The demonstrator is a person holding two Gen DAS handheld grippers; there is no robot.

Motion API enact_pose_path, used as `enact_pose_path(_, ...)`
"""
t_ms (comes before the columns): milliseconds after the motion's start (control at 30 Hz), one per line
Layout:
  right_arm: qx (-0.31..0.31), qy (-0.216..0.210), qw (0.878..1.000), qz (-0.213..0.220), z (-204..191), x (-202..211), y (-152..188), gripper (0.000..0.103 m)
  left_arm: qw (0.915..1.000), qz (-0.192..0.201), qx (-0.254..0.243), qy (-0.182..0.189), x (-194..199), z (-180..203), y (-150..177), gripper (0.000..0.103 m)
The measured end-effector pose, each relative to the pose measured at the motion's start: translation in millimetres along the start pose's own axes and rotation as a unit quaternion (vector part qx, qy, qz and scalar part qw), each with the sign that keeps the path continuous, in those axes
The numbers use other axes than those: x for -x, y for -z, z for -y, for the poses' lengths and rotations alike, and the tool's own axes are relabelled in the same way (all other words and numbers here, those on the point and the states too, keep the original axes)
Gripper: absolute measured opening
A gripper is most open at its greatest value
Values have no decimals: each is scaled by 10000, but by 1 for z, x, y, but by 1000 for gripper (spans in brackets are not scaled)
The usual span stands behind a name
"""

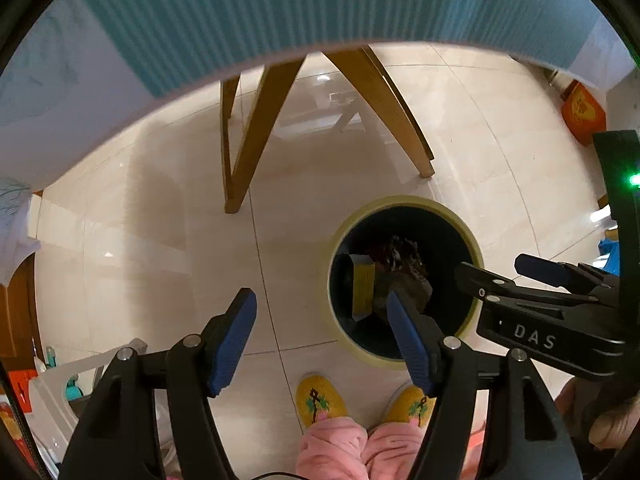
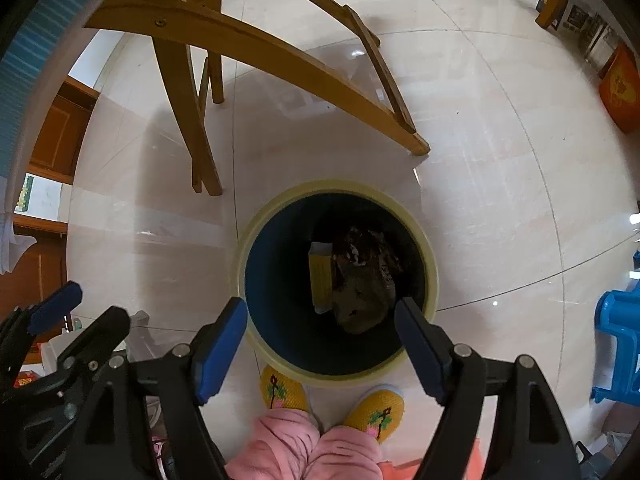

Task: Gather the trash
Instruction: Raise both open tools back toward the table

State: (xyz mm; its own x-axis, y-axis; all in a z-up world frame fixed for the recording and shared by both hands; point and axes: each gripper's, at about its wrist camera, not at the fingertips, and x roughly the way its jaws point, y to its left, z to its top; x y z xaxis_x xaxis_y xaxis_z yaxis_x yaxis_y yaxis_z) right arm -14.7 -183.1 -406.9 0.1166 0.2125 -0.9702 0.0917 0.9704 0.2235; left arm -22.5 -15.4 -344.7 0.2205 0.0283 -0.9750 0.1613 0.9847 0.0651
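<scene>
A: Two grippers over one bin, and both are empty. Your left gripper (image 1: pixel 320 344) stands wide with nothing between its blue pads, and so does your right gripper (image 2: pixel 320 344). No earlier view to compare, so I'll only speak of how they stand.

B: Where is the trash, then?

A: In the bin (image 2: pixel 428 248), by the look of it. A yellow and white carton (image 2: pixel 320 276) lies against a dark crumpled wrapper (image 2: pixel 362 284) at the bottom. I judge the drop done, so the step in hand is to lift clear and look for more.

B: How do you want me to come away?

A: Lift straight up. The right gripper sits directly above the opening; the left hangs off to one side, its inner finger over the rim (image 1: pixel 404 200). In the left view the right gripper (image 1: pixel 500 280) is just beside it, so part them before you turn, or the frames may knock.

B: What else is around, biggest first?

A: The tiled floor (image 2: pixel 500 160), bare near the bin as far as I can see. Then the table with the blue striped cloth (image 1: pixel 320 0), its wooden legs (image 2: pixel 256 48) splayed close behind the bin. A blue plastic thing (image 2: pixel 620 340) stands at the right edge. Your yellow slippers (image 2: pixel 284 390) touch the bin's near side, so mind you don't nudge it.

B: Any more trash in sight?

A: None I can make out from here.
</scene>
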Motion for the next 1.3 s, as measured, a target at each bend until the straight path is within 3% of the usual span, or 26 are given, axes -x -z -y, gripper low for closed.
enact_pose_path(233, 81, 18, 10000, -19, -14, 43, -1, 77, 9999, 8, 107, -6, 65, -8, 1, 67)
enact_pose_path(567, 213, -230, 9994, 109, -42, 177, 13, 77, 9988, 467, -98, 60, 211, -11, -13, 67)
enact_pose_path(933, 742, -579, 9910, 956, -77, 333, 9, 77, 9904, 1367, 35, -212, 339, -30, -33, 67)
enact_pose_path(1300, 1172, -829, 9728, 1820, -83, 410, -8, 77, 9702, 2340, 406, -472, 421, -41, -61, 73)
